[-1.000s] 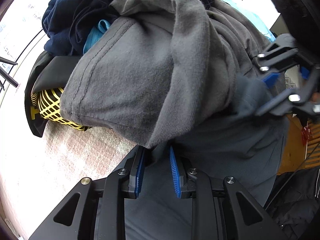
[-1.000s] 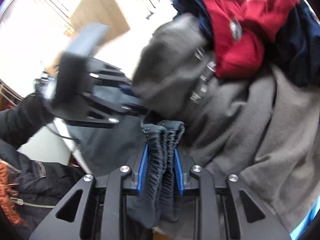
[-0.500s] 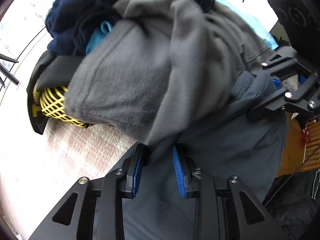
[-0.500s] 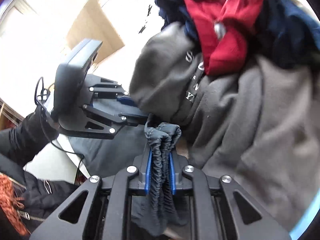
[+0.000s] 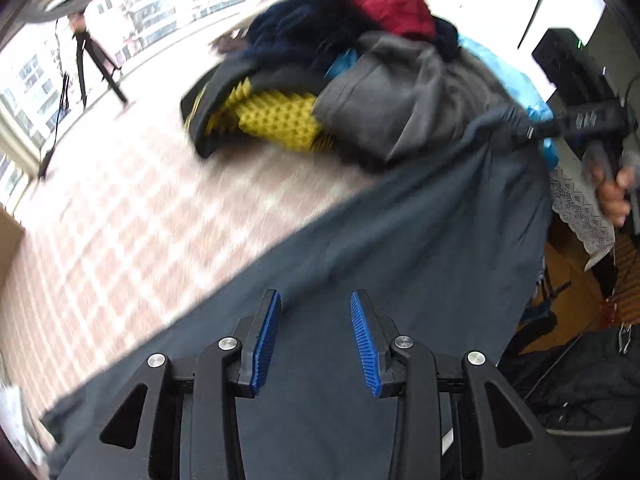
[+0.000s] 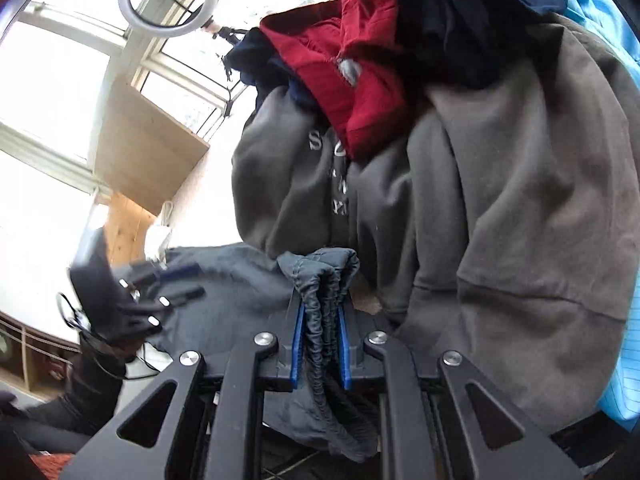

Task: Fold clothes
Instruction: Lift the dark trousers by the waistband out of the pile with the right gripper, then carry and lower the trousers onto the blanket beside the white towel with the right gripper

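— Risk first: where could this go wrong?

— My right gripper (image 6: 319, 350) has its jaws pinching the gathered elastic waistband (image 6: 326, 280) of the slate-grey shorts (image 5: 400, 240). That ruched bunch is thick and springy; I judge a hard tug could let it creep out of the ribbed blue pads (image 6: 298, 344). My left gripper (image 5: 316, 340) has just been opening its jaws: they stand spread, with cloth under them but nothing pressed. So one corner carries the whole garment.

— Where do the shorts lie?

— Stretched from my left jaws at six o'clock up toward two o'clock, where the right gripper holds them, sagging over the checked pink cloth on the bench (image 5: 140, 220).

— Anything nearby to snag?

— The laundry pile (image 5: 380, 60) at twelve o'clock: a heavy grey fleece sweatshirt (image 6: 500, 220) with white lettering, a red knit, navy pieces, a bright blue one, and yellow egg-crate foam (image 5: 276, 120). The sweatshirt droops just beside the waistband; dragging could pull it along.
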A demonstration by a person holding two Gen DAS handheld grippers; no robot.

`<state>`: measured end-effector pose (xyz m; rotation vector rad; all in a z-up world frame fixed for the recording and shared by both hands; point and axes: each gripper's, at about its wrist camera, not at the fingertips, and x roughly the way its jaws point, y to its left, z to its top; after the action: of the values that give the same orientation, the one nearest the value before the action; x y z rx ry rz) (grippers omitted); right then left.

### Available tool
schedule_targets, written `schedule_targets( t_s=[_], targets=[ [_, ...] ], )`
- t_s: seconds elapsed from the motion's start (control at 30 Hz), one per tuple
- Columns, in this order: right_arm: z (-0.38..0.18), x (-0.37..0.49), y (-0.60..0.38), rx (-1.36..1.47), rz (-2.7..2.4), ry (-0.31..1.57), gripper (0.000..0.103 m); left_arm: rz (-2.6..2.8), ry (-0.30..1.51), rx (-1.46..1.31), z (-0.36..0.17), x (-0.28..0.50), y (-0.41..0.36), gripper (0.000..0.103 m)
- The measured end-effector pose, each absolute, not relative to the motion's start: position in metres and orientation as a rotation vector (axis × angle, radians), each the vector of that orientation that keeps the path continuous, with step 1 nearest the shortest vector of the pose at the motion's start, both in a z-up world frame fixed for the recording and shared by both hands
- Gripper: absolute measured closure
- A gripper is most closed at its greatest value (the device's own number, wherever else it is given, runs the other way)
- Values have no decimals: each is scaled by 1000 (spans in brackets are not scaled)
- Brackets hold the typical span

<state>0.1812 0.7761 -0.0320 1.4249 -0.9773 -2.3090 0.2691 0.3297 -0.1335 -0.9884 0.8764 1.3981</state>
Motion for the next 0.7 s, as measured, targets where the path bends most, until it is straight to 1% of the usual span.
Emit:
schedule_targets(
  t_s=[0.07, 0.1, 0.2, 0.23, 0.3, 0.4, 0.53, 0.63, 0.7],
  targets=[
    [-28, 177, 775, 1432, -2249, -1051, 89, 1410, 890, -1035, -156, 256, 325, 68],
    [-24, 177, 775, 1422, -2215, -1100, 89, 1412, 864, -1072, -164, 249, 326, 68],
    [-11, 173, 771, 1377, -2111, -1243, 89, 1429, 698, -1119, -168, 233, 326, 69],
    [-3, 171, 766, 1357, -2095, -1261, 89, 1430, 665, -1130, -164, 229, 324, 69],
    [21, 170, 749, 1338, -2113, -1222, 89, 1445, 642, -1101, -150, 224, 311, 69],
    [57, 164, 709, 1305, -2125, -1160, 89, 1482, 622, -1001, -121, 209, 266, 66],
    [101, 152, 635, 1239, -2105, -1077, 89, 1583, 619, -951, -93, 182, 214, 66],
    [125, 133, 549, 1206, -2090, -1005, 89, 1685, 598, -976, -91, 142, 150, 65],
    [127, 122, 502, 1196, -2067, -966, 89, 1751, 583, -1007, -97, 118, 117, 65]
  ],
)
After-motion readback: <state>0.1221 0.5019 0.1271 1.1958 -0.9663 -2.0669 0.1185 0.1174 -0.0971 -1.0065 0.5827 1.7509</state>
